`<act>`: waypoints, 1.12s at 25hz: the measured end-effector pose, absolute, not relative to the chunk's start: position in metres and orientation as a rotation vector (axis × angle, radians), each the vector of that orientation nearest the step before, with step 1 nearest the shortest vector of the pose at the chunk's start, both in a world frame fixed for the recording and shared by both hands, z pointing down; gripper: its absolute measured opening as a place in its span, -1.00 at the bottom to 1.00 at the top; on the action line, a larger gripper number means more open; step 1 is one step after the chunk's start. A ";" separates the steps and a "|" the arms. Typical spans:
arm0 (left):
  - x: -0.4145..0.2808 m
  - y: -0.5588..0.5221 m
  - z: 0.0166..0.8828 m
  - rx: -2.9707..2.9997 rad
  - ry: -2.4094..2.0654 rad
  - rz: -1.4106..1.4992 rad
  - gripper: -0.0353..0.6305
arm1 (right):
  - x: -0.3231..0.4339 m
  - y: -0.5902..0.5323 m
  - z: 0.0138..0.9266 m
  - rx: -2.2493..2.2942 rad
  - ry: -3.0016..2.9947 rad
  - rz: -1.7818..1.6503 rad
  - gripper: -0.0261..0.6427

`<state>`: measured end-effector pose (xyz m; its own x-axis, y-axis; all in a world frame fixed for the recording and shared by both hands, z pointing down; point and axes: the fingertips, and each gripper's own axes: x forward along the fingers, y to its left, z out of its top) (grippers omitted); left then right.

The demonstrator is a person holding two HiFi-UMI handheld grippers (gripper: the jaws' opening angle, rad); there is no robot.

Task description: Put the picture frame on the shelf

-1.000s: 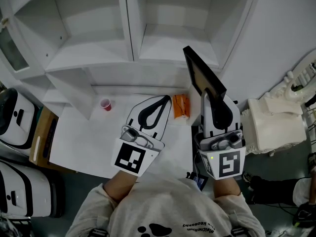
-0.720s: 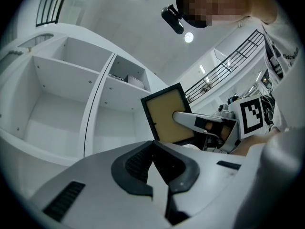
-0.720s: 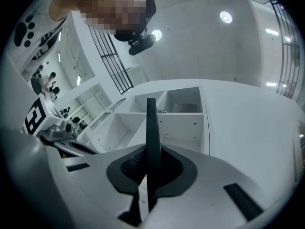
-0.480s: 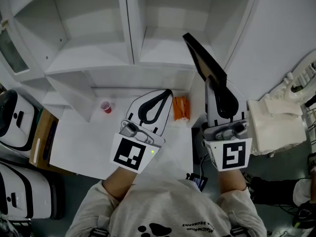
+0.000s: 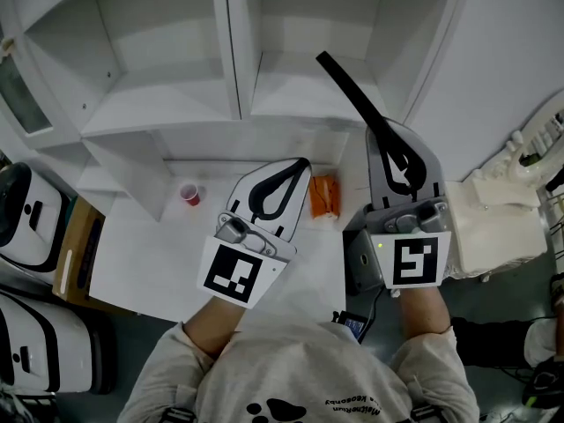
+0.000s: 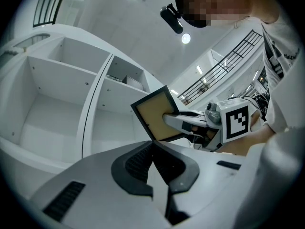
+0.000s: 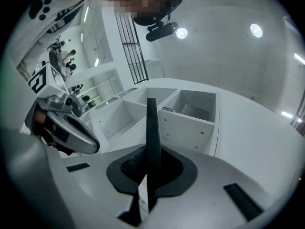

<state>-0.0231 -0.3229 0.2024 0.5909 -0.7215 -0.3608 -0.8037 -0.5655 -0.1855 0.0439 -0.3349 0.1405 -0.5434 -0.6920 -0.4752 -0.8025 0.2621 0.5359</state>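
**A:** Where is the picture frame (image 5: 351,93)?

**B:** It is clamped by its lower edge in the right gripper (image 5: 389,137) and lifted off the table. From the jaws it slants away toward 11 o'clock, in front of the right-hand compartment of the white shelf unit (image 5: 176,104). (In the right gripper view it stands edge-on, a dark upright strip pinched between the pads. The left gripper view shows its tan face in a black border.)

**A:** And the left gripper (image 5: 298,166)?

**B:** Its jaws are closed together on nothing. It hovers over the white table (image 5: 132,263), at about 9 o'clock of the right gripper.

**A:** Anything else down there?

**B:** A small red cup (image 5: 189,193) stands at 9 o'clock of the left gripper's tip. An orange packet (image 5: 323,194) lies between the two grippers, near the foot of the shelf unit.
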 end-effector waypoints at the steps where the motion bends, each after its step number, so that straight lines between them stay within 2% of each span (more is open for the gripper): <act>1: -0.023 -0.323 0.202 -2.493 1.236 0.350 -0.83 | 0.042 -0.338 0.142 -1.430 2.385 1.172 -0.77; 11: -0.026 -0.328 0.201 -2.488 1.236 0.349 -0.83 | 0.026 -0.363 0.155 -1.486 2.491 1.546 -0.77; 28: -0.022 -0.353 0.195 -2.469 1.227 0.331 -0.83 | 0.005 -0.404 0.184 -1.461 2.610 1.762 -0.77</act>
